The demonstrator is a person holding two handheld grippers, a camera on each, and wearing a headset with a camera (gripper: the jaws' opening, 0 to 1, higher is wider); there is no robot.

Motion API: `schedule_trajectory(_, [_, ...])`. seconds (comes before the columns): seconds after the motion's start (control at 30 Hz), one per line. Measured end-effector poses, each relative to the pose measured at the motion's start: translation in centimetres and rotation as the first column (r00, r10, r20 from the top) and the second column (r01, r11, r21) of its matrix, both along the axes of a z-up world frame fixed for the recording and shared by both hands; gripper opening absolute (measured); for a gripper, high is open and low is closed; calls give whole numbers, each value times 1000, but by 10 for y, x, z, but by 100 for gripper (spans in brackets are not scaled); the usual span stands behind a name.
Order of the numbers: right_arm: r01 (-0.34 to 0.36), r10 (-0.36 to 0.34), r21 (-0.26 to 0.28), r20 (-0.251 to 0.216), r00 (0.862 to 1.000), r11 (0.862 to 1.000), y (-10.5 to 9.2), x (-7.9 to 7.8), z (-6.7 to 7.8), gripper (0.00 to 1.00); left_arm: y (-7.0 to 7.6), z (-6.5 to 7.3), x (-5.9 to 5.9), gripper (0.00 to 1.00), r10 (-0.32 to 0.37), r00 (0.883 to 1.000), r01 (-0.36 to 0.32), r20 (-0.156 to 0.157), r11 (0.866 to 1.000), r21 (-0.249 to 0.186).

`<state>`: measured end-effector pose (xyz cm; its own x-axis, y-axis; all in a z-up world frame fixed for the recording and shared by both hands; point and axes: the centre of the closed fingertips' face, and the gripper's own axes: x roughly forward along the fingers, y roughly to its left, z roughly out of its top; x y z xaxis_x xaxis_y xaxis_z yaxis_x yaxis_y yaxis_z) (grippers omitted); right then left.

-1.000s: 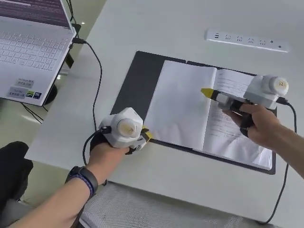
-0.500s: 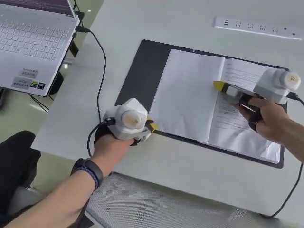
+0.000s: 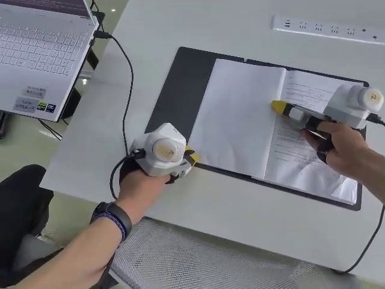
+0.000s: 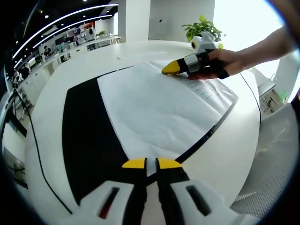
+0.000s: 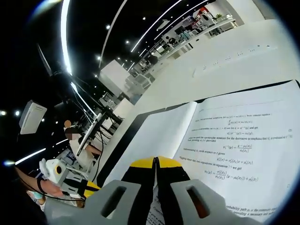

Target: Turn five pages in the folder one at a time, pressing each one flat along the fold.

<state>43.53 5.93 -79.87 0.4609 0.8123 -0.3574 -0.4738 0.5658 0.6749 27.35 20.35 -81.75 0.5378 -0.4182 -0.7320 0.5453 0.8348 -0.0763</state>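
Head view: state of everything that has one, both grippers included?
Black folder, open flat.
Blank white page, lying on the left side.
Printed page, flat on the right.
Silver laptop, open.
Left gripper, shut, at folder's near edge.
Right gripper, shut, tips at the fold.

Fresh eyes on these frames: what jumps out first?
The open black folder dominates the head view, with a blank white page beside a printed page. The right gripper, jaws together, has its yellow tip at the fold between them, while the left gripper sits at the folder's near edge. A laptop lies at far left.
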Motion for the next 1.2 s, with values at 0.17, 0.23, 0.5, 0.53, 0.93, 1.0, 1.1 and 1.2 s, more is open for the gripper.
schedule_trajectory(0.17, [45,-45,23,-8,999,999,2,8,3,0,0,0,0,6,7,1000,-7,4,1000,-4])
schedule_trajectory(0.23, [77,-76,32,-11,997,997,2,17,3,0,0,0,0,6,10,1000,-10,4,1000,-8])
schedule_trajectory(0.5, [196,-193,73,-40,980,978,5,48,8,0,0,-1,1,6,19,1000,-19,1,1000,-10])
schedule_trajectory(0.53, [204,-202,78,-42,979,976,5,51,8,0,0,-1,0,6,19,1000,-19,2,1000,-11])
schedule_trajectory(0.93, [340,-339,124,-29,940,932,0,82,12,0,-3,-1,5,6,22,1000,-22,4,999,-25])
schedule_trajectory(1.0, [357,-356,126,-25,934,926,-2,86,12,0,-3,-1,5,6,22,1000,-22,4,999,-25])
schedule_trajectory(1.1, [395,-394,135,-36,918,908,-4,97,9,0,-3,-1,4,6,25,1000,-25,6,999,-27])
schedule_trajectory(1.2, [417,-416,142,-37,908,898,-6,104,8,0,-4,-1,4,6,29,1000,-29,7,999,-30])
